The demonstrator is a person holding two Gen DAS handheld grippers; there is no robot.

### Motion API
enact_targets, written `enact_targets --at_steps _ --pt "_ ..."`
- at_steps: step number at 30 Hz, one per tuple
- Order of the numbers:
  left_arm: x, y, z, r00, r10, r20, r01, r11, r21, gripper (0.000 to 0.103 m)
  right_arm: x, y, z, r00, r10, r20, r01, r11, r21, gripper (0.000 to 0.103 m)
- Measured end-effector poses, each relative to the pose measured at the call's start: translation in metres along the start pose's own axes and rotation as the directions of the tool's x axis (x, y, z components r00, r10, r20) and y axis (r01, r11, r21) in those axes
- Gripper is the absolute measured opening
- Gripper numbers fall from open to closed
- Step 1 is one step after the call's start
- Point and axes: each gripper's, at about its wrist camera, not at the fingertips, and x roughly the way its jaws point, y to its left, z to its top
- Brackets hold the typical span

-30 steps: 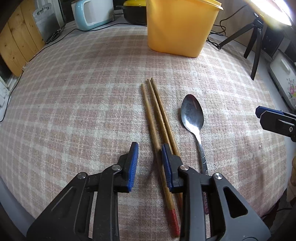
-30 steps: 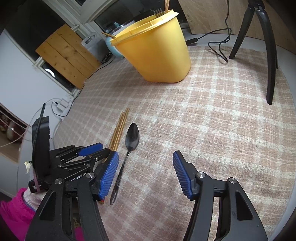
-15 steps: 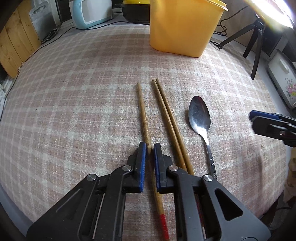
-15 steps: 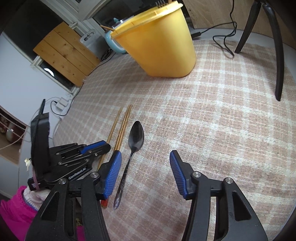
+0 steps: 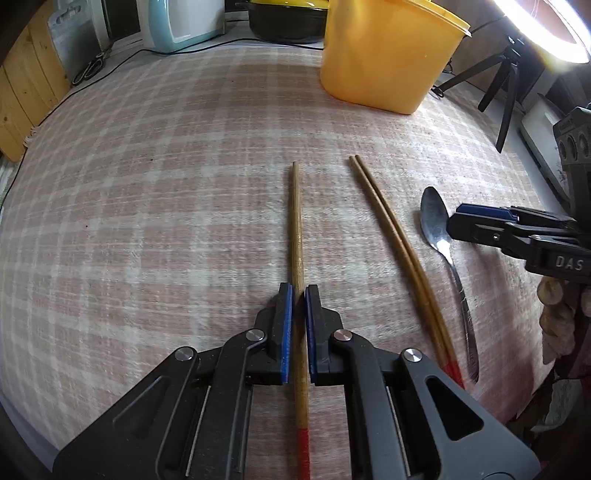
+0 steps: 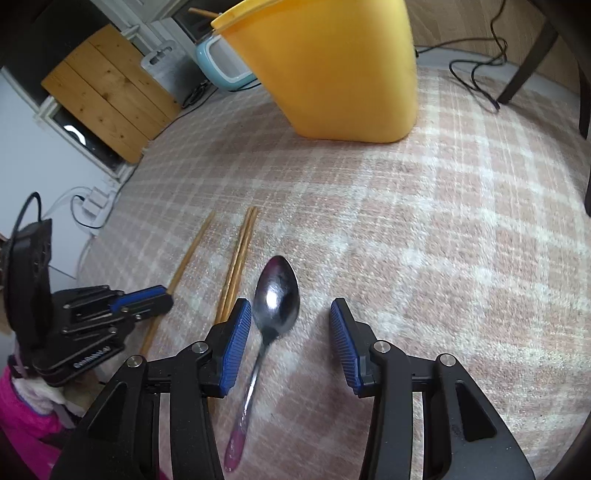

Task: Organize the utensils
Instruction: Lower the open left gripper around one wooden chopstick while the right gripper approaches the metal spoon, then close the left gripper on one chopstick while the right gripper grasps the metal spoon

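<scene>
My left gripper (image 5: 299,291) is shut on a single wooden chopstick (image 5: 296,221) with a red end, which points away across the checked cloth. Two more chopsticks (image 5: 391,236) lie side by side to its right. A metal spoon (image 5: 437,229) lies right of them. In the right wrist view my right gripper (image 6: 288,314) is open, its pads on either side of the spoon (image 6: 276,295), bowl forward, handle running back under it. The left gripper (image 6: 140,295) and its chopstick (image 6: 192,247) show at the left. A yellow tub (image 5: 388,51) stands at the far side.
The table carries a pink checked cloth (image 5: 147,184). A black tripod (image 5: 506,88) and cables stand at the far right. A light blue appliance (image 5: 181,22) and a black pot with a yellow lid (image 5: 288,18) sit behind the table. Wooden boards (image 6: 107,92) lean at the far left.
My left gripper closed on one chopstick and drew it left, away from the other two. My right gripper moved forward and left over the spoon, still open.
</scene>
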Motion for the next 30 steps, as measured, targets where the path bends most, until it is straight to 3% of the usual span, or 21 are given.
enact_targets --at_steps 6,8,10,12,16,22,26,29,30 --pt "-0.003 0.007 -0.001 0.998 -0.056 -0.008 0.056 0.998 0.037 0.005 0.011 0.023 0.002 0.993 -0.121 0.005 0.121 0.992 -0.045 0.043" --pt "-0.003 0.01 -0.001 0.997 -0.078 -0.009 0.078 0.996 0.041 0.005 0.014 0.029 0.002 0.986 -0.164 -0.001 0.164 0.984 -0.069 0.038" --pt "-0.003 0.013 -0.001 0.995 -0.097 -0.009 0.097 0.994 0.042 0.005 0.019 0.038 0.002 0.971 -0.238 -0.01 0.236 0.966 -0.106 0.027" --pt "-0.002 0.015 0.0 0.993 -0.116 -0.006 0.116 0.992 0.043 0.005 0.023 0.043 0.004 0.965 -0.26 -0.023 0.256 0.96 -0.111 0.019" --pt "-0.002 0.02 0.001 0.988 -0.153 -0.001 0.153 0.988 0.036 0.005 0.03 0.053 0.007 0.949 -0.31 -0.059 0.301 0.945 -0.127 0.015" --pt "0.0 0.025 0.005 0.983 -0.181 -0.01 0.181 0.982 0.046 0.006 0.045 0.089 0.017 0.903 -0.423 -0.071 0.4 0.891 -0.213 0.007" --pt "0.003 0.024 0.011 0.984 -0.177 -0.01 0.177 0.983 0.054 0.006 0.053 0.101 0.022 0.9 -0.429 -0.083 0.401 0.887 -0.23 0.005" --pt "0.005 0.023 0.014 0.985 -0.173 -0.007 0.173 0.983 0.064 0.006 0.062 0.103 0.022 0.926 -0.345 -0.152 0.317 0.931 -0.182 0.002" --pt "0.005 0.023 0.015 0.985 -0.172 -0.004 0.172 0.983 0.066 0.006 0.065 0.105 0.02 0.925 -0.347 -0.156 0.317 0.929 -0.189 0.002"
